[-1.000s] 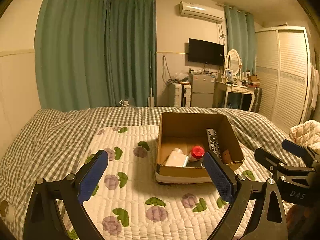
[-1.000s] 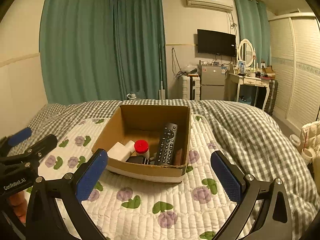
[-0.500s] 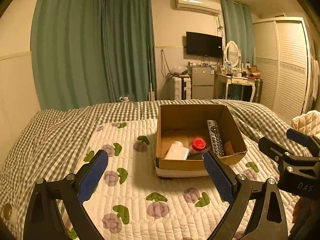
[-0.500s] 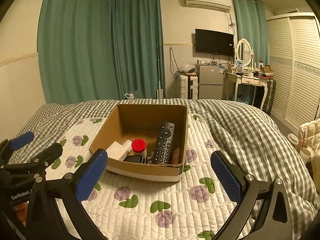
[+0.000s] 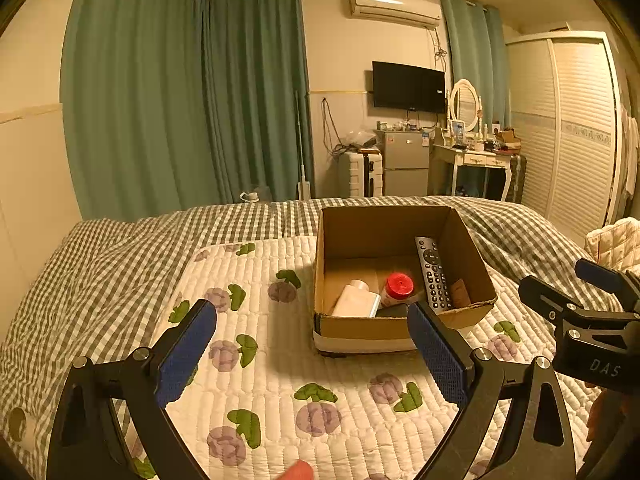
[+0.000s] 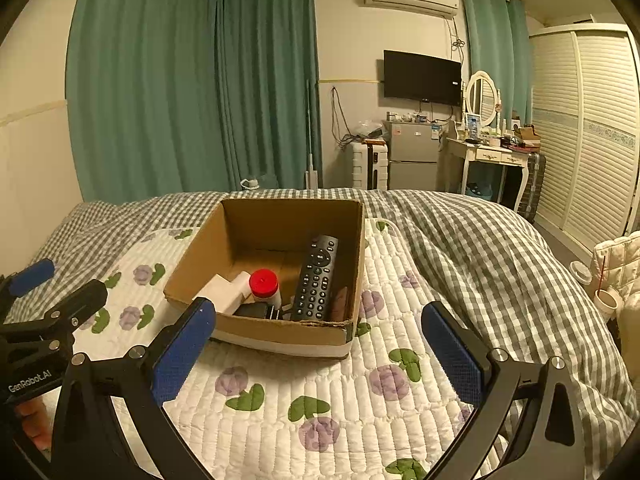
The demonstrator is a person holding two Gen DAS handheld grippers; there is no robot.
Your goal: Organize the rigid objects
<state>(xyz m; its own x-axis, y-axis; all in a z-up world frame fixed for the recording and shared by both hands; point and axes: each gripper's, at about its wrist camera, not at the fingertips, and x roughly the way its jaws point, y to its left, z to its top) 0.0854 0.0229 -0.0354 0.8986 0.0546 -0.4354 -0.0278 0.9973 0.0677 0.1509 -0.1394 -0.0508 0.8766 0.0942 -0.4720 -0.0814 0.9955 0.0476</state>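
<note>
An open cardboard box (image 5: 400, 326) sits on a white quilted mat with purple flowers (image 5: 280, 360) on the bed. In the box lie a black remote control (image 5: 434, 274), a red-capped bottle (image 5: 396, 288), a white bottle (image 5: 356, 300) and a small dark item. The same box (image 6: 280, 334), remote (image 6: 318, 276) and red-capped bottle (image 6: 265, 286) show in the right wrist view. My left gripper (image 5: 312, 350) is open and empty, in front of the box. My right gripper (image 6: 318, 354) is open and empty, in front of the box.
A grey checked duvet (image 6: 480, 248) covers the bed around the mat. Behind the bed are green curtains (image 5: 180, 100), a small fridge (image 5: 404, 164), a dressing table (image 5: 476, 160) and a louvred wardrobe (image 5: 576, 132). A cream quilted item (image 6: 618, 256) lies at the right.
Both grippers have drawn back and risen a little from the box, so it looks slightly smaller. Both stay open and empty. The box contents have not moved.
</note>
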